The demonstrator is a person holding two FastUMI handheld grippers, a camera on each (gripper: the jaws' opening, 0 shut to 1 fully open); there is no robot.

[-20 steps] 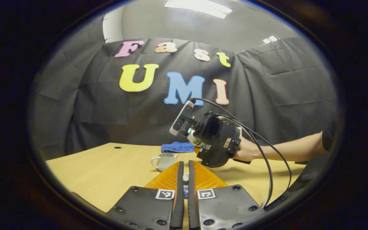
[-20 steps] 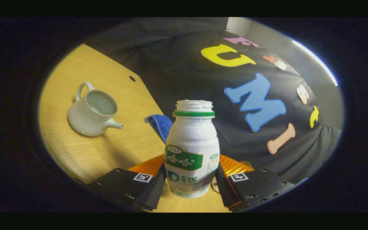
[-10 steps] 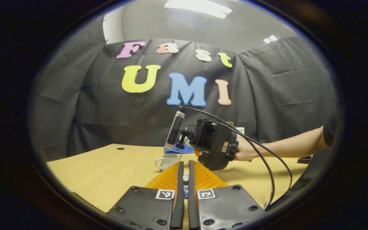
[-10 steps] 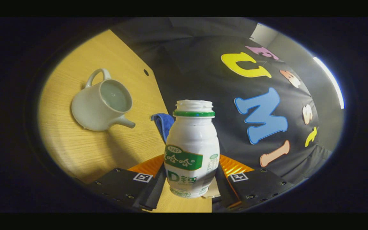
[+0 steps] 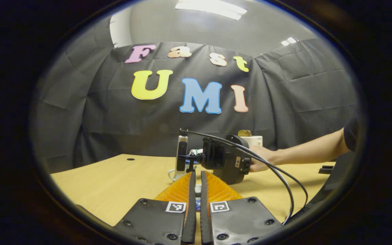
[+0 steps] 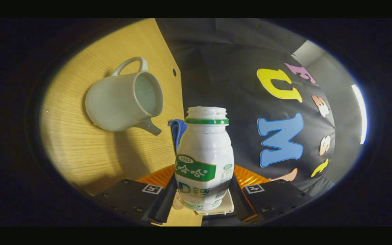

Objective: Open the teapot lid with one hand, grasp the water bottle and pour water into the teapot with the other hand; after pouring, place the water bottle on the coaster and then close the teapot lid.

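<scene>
Your right gripper [image 6: 204, 190] holds the water bottle [image 6: 204, 160] by its lower body, one finger pressed on each side of it. The bottle's mouth is uncapped, with a green ring just below the threads. In the right gripper view the whole scene is rolled over: the wooden table [image 6: 80, 149] stands almost on edge at the left, so the bottle is tipped steeply sideways.

The teapot [image 6: 124, 100] sits on the table with its top open, pale liquid visible inside. Its handle points to the far side and its spout [image 6: 150, 126] comes toward the bottle; the bottle's mouth is near the spout side but apart from the pot. A blue cloth [image 6: 177, 131] shows just behind the bottle's shoulder.

In the left gripper view your left gripper [image 5: 196, 190] has its fingers drawn almost together, a narrow slit between them, with a small pale thing [image 5: 198, 188] caught in the slit near the tips. You cannot make out clearly what it is.

Farther off in that view, your other hand [image 5: 260, 163] carries the right gripper's housing [image 5: 226, 161] low over the table [image 5: 114, 183], cables [image 5: 284, 183] trailing back toward you. A white roll [image 5: 252, 140] stands at the far right edge of the table.
</scene>
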